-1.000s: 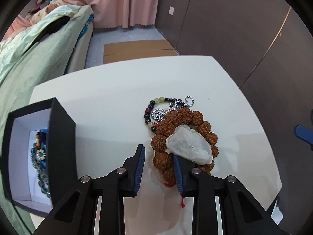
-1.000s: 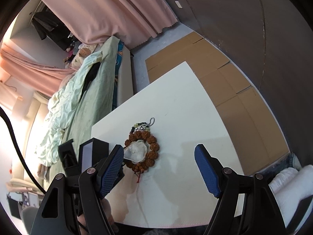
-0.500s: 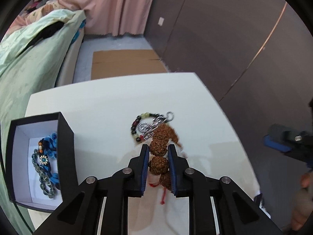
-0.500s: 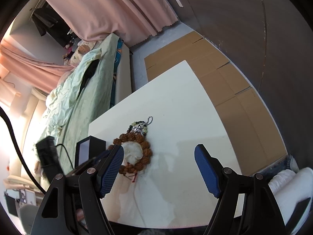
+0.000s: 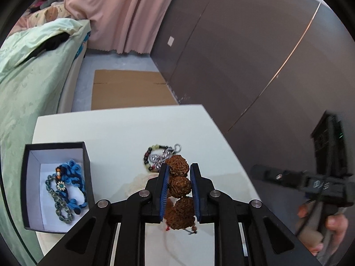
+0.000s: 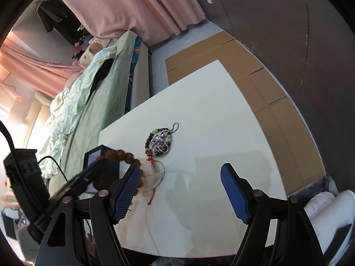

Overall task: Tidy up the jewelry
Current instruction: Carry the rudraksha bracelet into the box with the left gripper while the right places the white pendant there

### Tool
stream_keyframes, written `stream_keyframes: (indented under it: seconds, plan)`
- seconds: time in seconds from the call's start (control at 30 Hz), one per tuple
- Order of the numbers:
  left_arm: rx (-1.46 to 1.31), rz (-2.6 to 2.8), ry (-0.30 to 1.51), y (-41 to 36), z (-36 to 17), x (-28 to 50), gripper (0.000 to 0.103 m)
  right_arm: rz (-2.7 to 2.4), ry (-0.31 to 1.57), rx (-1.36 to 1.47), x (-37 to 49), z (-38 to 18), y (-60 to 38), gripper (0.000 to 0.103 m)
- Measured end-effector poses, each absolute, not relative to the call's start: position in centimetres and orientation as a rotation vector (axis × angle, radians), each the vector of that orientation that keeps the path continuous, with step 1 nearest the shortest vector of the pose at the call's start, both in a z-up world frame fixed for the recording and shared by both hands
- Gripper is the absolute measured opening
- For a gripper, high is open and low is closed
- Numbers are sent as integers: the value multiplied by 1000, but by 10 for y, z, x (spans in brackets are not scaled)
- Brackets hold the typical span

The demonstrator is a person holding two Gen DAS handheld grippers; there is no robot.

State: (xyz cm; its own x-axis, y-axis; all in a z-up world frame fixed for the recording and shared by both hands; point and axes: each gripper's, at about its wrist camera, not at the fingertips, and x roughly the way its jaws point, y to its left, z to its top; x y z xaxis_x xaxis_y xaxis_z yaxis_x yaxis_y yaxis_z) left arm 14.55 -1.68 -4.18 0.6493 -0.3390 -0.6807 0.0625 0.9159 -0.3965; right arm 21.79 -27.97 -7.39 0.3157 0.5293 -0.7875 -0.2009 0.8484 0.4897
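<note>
**Left jaws pinch the seed-bead bracelet; right jaws stand spread**

In the left wrist view we see the left gripper (image 5: 179,177) with its blue pads pressed on the brown seed-bead bracelet (image 5: 179,182); three beads sit in a column between the pads and more hang below. The jaws have just been closing, bracelet between them. The right wrist view shows what this one hides: the bracelet (image 6: 121,156) arcs clear of the white table (image 6: 210,115), with a pale pendant (image 6: 152,175) and a red cord dangling under it.

The right gripper (image 6: 182,190) has its jaws spread wide, nothing between the pads, only bare table below.

Just beyond the left jaws lies a second beaded bracelet (image 5: 153,157) with a silver charm (image 5: 160,157), flat on the table; the right view shows its ball chain.

Only the left view looks into the black box (image 5: 87,166): blue and green beaded pieces (image 5: 64,190) lie on its white floor. It also shows a hand (image 5: 321,228) gripping the right tool's handle.
</note>
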Motion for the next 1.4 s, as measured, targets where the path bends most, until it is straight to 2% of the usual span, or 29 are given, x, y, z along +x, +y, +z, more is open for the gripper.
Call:
stream_keyframes:
  seconds: [0.27,0.93,1.0,1.03,1.07,1.4]
  plan:
    - [-412,-190,738,20,-15,131,20,565,1190,325,214,-80,-251,75]
    - [-472,-105,671,88,3,97,20,572,1317,197,225,-125,-158,75]
    - [-475,-101,668,91,4,94,20,574,1302,186,224,-124,-152,66]
    - [-478,-97,667,93,4,92,20,578,1303,182,224,-124,-150,45]
    - [-480,-96,665,95,5,90,20,577,1315,173,223,-125,-147,4]
    - [-512,-57,632,118,11,71,20,688,1157,299,204,-82,-145,3]
